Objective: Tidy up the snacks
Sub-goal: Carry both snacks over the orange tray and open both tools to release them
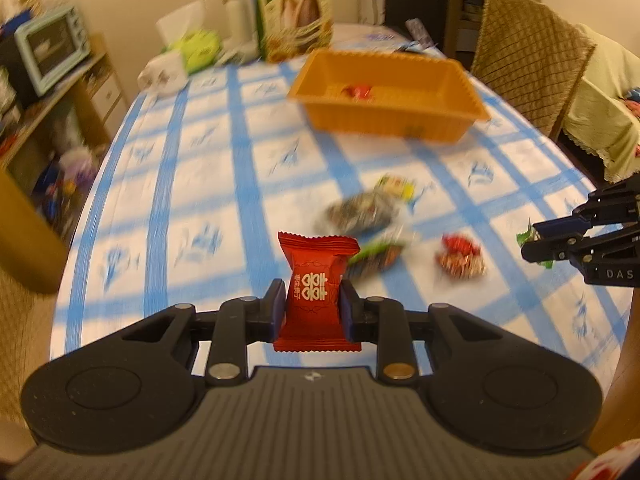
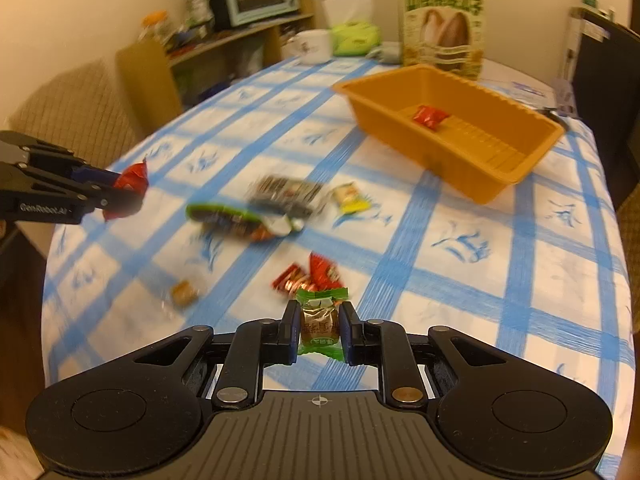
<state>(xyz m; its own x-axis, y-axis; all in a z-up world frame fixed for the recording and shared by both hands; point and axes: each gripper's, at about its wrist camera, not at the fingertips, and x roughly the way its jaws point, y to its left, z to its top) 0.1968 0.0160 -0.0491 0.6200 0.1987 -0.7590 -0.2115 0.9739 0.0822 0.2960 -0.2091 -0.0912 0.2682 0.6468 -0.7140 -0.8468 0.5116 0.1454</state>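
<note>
Left tongs are clamping a red candy across its middle, pads pressing both flat sides, crimped ends sticking out above and below. Right tongs are clamping a green candy the same way, across the wrapped lump, with the green frilled ends free. Both candies are hanging clear of the counter, above its near edge.

Handling, as a judgement: both pieces are looking very light, with thin crinkly film over a small firm core. The film is glossy, so likely slippery; a grip on the core is holding better than a grip on the loose crimped ends, which would fold or slide out. Not fragile, but a hard squeeze could be crushing the filling or popping the wrapper.

The orange tray is sitting toward the far right of the counter, one red candy already lying inside. A tall snack box is standing just behind it at the far edge.

Loose packets are still lying mid-counter, blurred; a red pair is lying just beyond the right tongs, and a small brownish piece nearer the left edge. These flatter packets are looking soft and floppy, best pinched at an edge or across the narrow width.
</note>
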